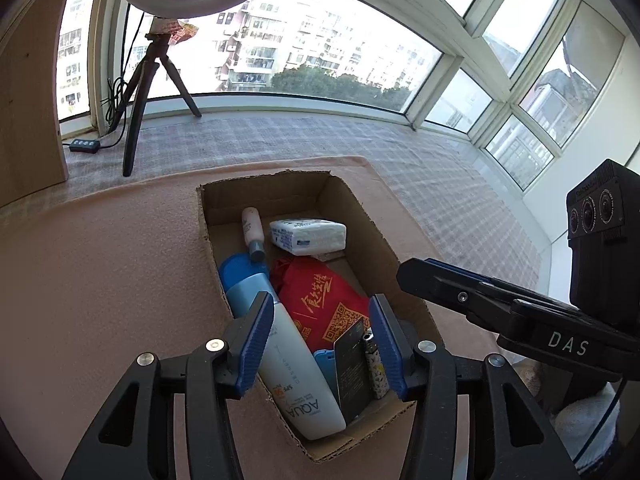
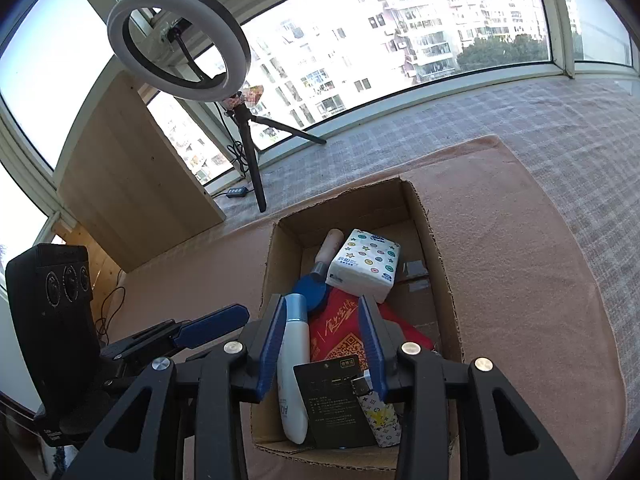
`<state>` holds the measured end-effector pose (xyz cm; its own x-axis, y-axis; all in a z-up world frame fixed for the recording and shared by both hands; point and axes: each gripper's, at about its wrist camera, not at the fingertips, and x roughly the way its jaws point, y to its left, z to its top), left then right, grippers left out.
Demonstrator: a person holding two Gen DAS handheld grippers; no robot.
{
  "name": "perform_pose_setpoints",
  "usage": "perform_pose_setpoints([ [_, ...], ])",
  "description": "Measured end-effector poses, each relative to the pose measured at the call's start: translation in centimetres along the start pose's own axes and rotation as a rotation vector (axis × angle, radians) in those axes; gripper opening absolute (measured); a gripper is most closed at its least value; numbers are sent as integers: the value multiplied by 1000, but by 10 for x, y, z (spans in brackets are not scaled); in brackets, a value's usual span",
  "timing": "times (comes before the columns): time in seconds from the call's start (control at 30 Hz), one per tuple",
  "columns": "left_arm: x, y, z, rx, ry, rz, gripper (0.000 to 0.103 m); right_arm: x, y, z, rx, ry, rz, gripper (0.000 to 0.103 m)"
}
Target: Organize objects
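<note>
box (image 1: 376,236): open cardboard carton on the pink mat, holding all the things i can see; likely the collecting spot.
contents: white sunscreen tube (image 1: 296,376) along the left wall, blue cap far; red pouch (image 1: 320,300) in the middle; tissue pack (image 1: 308,234) and small pink bottle (image 1: 252,226) at the far end; black card (image 2: 334,400) and patterned lighter (image 2: 382,416) at the near end.
left tongs (image 1: 322,342): apart, nothing between the pads, hovering over the near end of the box.
right tongs (image 2: 322,344): apart, empty, hanging above the card and lighter; judged just clear of them.
stage: sorting looks nearly done.
mat (image 1: 104,280): bare pink cloth around the box, on the checked surface (image 1: 400,160).
background: ring light on tripod (image 2: 180,40), far left by the window.
</note>
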<state>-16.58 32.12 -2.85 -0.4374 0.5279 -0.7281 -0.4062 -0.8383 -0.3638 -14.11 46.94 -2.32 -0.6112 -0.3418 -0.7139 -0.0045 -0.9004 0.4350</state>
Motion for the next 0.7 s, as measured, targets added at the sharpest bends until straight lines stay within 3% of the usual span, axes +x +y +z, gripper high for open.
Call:
perform_pose_setpoints([
  [0.13, -18, 15, -8, -5, -9, 33, 60, -4, 5, -11, 3, -6, -21, 45],
  [0.43, -69, 66, -40, -47, -11, 126, 81, -10, 33, -41, -23, -11, -87, 52],
  [0.7, -125, 120, -81, -112, -33, 238, 82, -10, 82, -68, -83, -18, -124, 60],
])
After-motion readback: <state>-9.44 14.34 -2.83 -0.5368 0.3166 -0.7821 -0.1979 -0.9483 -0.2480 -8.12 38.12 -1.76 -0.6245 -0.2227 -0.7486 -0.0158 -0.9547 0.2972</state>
